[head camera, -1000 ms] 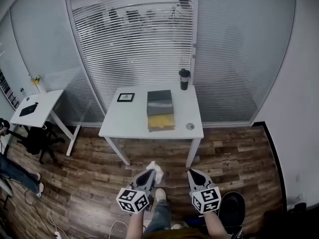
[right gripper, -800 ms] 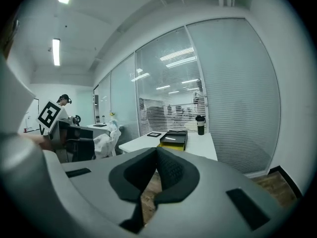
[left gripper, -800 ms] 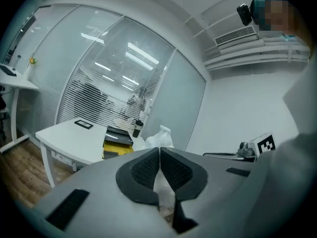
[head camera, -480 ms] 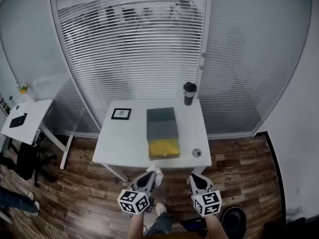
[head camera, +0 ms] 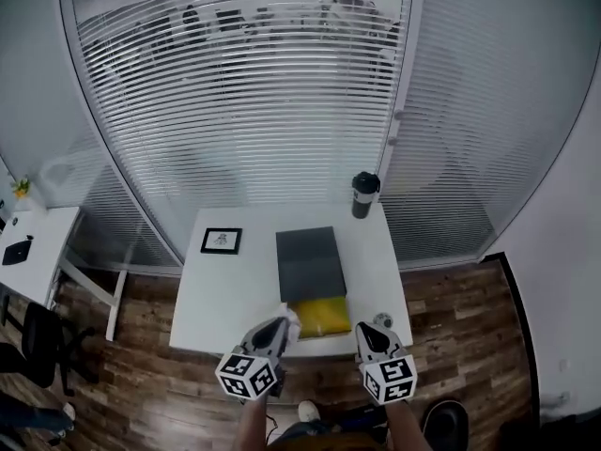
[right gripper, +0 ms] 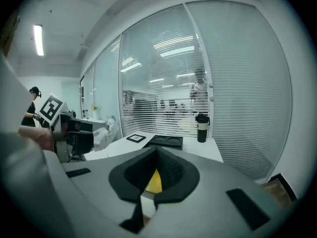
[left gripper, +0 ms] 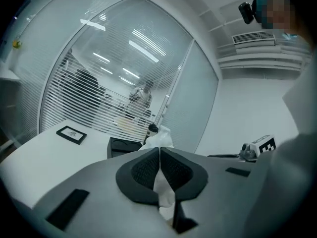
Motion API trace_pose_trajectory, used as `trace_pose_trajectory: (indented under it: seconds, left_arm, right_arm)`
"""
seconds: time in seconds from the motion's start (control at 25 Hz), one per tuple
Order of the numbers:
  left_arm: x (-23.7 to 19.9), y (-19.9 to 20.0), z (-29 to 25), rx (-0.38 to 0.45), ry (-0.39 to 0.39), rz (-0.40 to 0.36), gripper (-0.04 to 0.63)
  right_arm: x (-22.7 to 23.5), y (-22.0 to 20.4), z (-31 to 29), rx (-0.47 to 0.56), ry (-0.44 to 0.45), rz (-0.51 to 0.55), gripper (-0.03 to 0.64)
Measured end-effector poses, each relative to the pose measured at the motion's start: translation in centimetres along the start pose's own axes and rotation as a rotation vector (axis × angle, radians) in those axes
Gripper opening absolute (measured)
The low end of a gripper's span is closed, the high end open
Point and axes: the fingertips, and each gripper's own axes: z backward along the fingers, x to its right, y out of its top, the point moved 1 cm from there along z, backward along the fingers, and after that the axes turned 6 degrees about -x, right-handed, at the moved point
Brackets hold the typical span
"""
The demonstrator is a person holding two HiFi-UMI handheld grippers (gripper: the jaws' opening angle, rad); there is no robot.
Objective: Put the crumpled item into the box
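Closer now to the white table (head camera: 225, 289) than a second ago — filling the middle of the head view, not lying well ahead. Left gripper (head camera: 282, 325) and right gripper (head camera: 368, 331) now above its near edge, no longer over bare floor. Crumpled white item (head camera: 292, 318) brought just beside the yellow end of the box (head camera: 312, 271). In the right gripper view, yellow behind the jaws — floor there before.

on table (head camera: 214, 294): box (head camera: 310, 265) mid, frame (head camera: 221, 241) left of it, bottle (head camera: 363, 194) behind its right corner.
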Motion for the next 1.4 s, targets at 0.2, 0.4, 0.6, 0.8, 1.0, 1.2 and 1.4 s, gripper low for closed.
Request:
trace_pose_trajectory:
  seconds: [0.2, 0.4, 0.6, 0.8, 1.0, 1.2, 1.4]
  left_arm:
    - [-1.2, 1.0, -2.4, -0.008, -0.033, -0.007, 0.032]
    - [-1.2, 1.6, -2.9, -0.017, -0.045, -0.025, 0.032]
    - [-1.8, 2.4, -3.0, -0.003, -0.032, -0.03, 0.032]
    - [-1.9, 2.7, -3.2, -0.004, -0.023, -0.052, 0.032]
    - [-2.5, 2.3, -4.2, -0.027, -0.011, -0.047, 0.032]
    - [-2.6, 1.2, -5.3, -0.052, -0.011, -0.026, 0.032]
    - [-2.3, 0.3, -6.2, -0.078, -0.02, -0.023, 0.032]
  right_arm:
    - [1.0, 1.0, -2.3, 0.01, -0.023, -0.011, 0.012]
    - [1.0, 1.7, -3.2, 0.008, -0.014, -0.008, 0.012]
    - [0.4, 2.1, -4.2, 0.012, 0.013, 0.004, 0.012]
    - [0.6, 2.0, -5.2, 0.011, 0.03, 0.003, 0.012]
    - [1.6, 1.7, -6.4, -0.003, 0.037, -0.011, 0.012]
    - [2.1, 0.4, -6.9, -0.034, 0.045, -0.02, 0.012]
    - [2.8, -0.6, -6.9, -0.055, 0.037, -0.03, 0.012]
